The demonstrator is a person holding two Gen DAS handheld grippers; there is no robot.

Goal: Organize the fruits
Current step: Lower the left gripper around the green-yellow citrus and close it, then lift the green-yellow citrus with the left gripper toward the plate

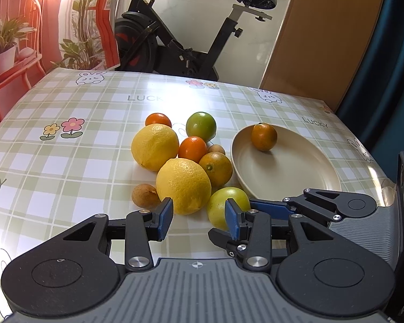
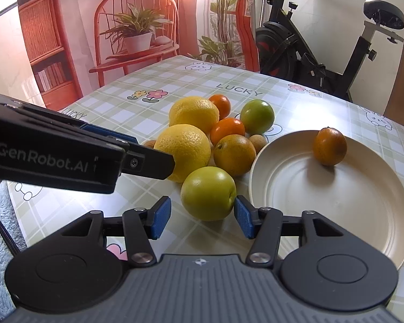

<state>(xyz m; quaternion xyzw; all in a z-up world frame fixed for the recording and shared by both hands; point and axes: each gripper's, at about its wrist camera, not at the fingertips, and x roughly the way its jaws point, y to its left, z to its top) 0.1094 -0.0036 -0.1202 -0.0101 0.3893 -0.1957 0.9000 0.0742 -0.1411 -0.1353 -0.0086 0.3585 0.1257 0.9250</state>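
A pile of fruit lies on the checked tablecloth: two big yellow lemons, several oranges, a green fruit and two small brown ones. A cream plate to the right holds one orange. My left gripper is open just short of the nearer lemon, with nothing between its pads. My right gripper is open around a yellow-green fruit; the right pad is at its skin, the left pad stands apart. The left gripper reaches in from the left of the right wrist view.
The plate sits near the table's right front corner. An exercise bike stands behind the far table edge, with a red wall backdrop at the left. The tablecloth stretches left of the pile.
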